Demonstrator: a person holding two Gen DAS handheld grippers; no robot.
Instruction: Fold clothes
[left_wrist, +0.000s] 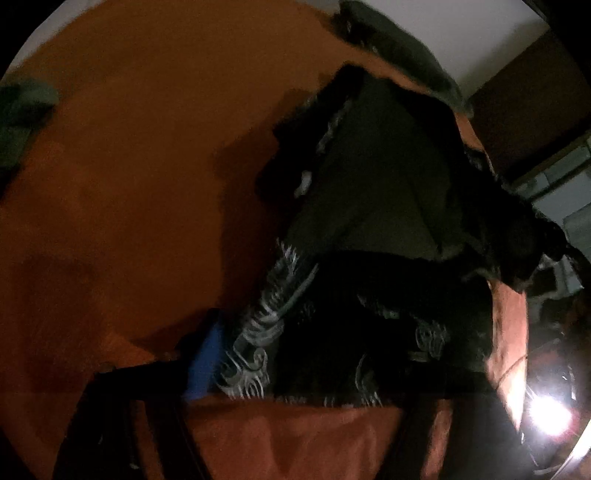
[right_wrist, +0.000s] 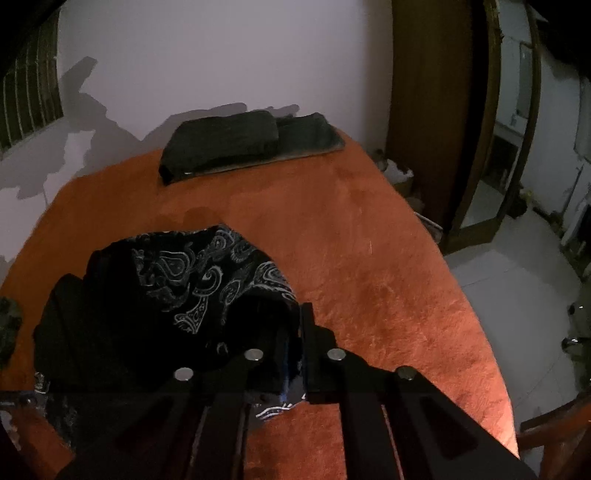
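Black paisley garment (right_wrist: 192, 284) lies bunched on the orange table (right_wrist: 369, 258). Both the left gripper (left_wrist: 221, 354) and the right gripper (right_wrist: 291, 354) pinch its cloth. Soft, light, limp: best taken along an edge.

The desk (right_wrist: 369, 236) wears a rust-orange cover, plush and matt, its short nap brushed in streaks. The garment (right_wrist: 192, 280) is soft black cloth with a pale paisley print, dull in finish. The folded stack (right_wrist: 236, 136) is dark matt cloth. The right gripper (right_wrist: 295, 350) is matt black plastic with bright metal rivets. The wall (right_wrist: 221, 55) is smooth and matt
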